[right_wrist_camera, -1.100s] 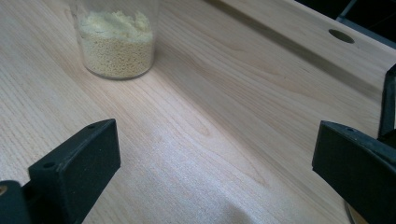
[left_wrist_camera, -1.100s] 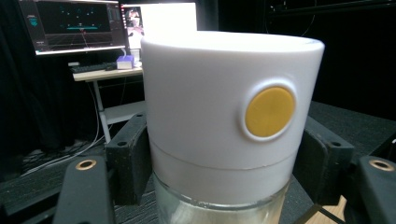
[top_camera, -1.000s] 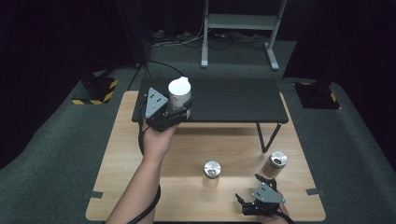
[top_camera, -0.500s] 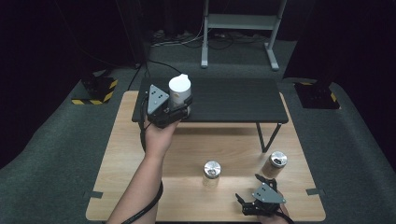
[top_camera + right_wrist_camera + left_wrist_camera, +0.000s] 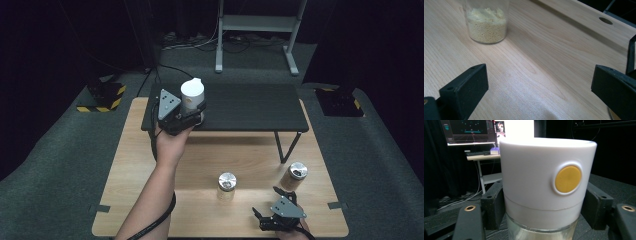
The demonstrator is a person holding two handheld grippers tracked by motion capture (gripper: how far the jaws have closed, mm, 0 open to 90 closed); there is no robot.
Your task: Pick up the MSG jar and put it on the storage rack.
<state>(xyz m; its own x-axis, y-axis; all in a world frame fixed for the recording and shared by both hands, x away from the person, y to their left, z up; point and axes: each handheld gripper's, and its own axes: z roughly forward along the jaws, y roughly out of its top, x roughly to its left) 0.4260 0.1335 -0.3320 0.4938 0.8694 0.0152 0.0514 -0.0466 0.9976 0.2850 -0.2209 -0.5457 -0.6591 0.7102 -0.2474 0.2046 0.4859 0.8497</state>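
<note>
No movement since earlier frame. Left hand-held gripper point(image 5: 192, 116) clamps white-lidded jar point(image 5: 192, 97) over black shelf point(image 5: 250, 107); right hand-held gripper point(image 5: 270, 212) wide, empty, on counter point(image 5: 200, 160).

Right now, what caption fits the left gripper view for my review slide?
Left gripper clamps a white-capped glass jar with a yellow button over the black shelf.

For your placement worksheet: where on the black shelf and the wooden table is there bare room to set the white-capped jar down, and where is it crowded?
The black shelf is bare to the right of the white-capped jar held by the left gripper. The wooden table is bare along its left half. It is crowded at front right: two metal-lidded jars and the right gripper.
</note>
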